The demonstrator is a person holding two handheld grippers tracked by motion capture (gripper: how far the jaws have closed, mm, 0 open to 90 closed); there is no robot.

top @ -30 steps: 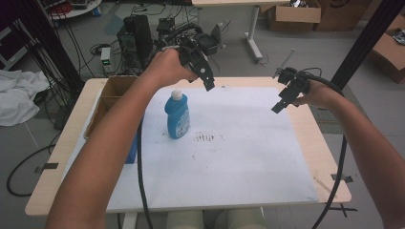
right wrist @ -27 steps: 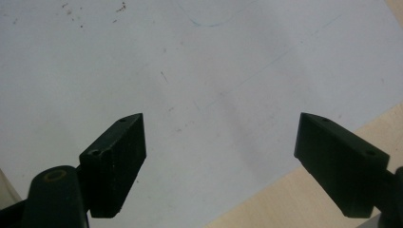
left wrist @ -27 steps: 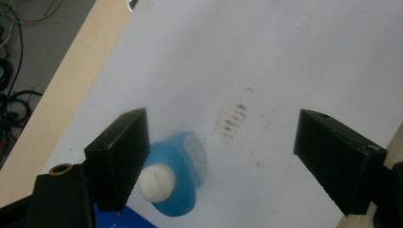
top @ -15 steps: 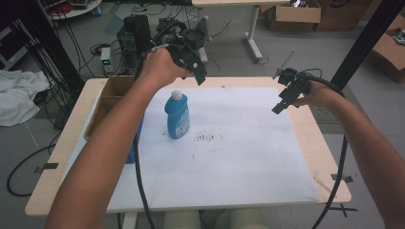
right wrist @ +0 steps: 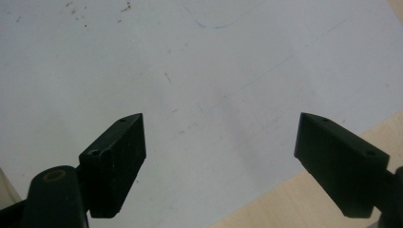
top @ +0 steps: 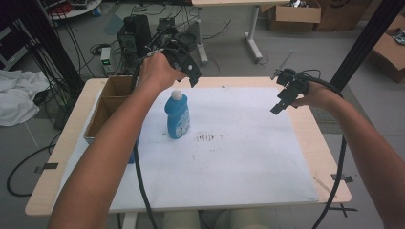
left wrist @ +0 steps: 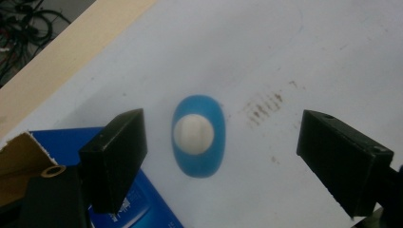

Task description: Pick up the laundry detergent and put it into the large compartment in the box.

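A light wooden table [top: 67,157] carries a large white paper sheet [top: 239,167] with dark smudge marks [top: 206,138] near its middle. The grey floor beyond holds tangled black cables [top: 71,38], dark electronic boxes [top: 136,31], brown cardboard cartons [top: 293,14] and a white cloth heap [top: 19,95].

A blue plastic bottle with a white cap [top: 177,114] stands upright on the sheet, left of centre, just beside an open brown cardboard box [top: 107,102] at the table's left edge. A dark blue object [left wrist: 142,209] lies against that box.

The left gripper [top: 191,71] hangs directly above the bottle; its fingers have just been opening and stand wide apart, clear of the cap. The right gripper [top: 279,102] hovers over the sheet's right side, well apart from the bottle, fingers spread with nothing between them.
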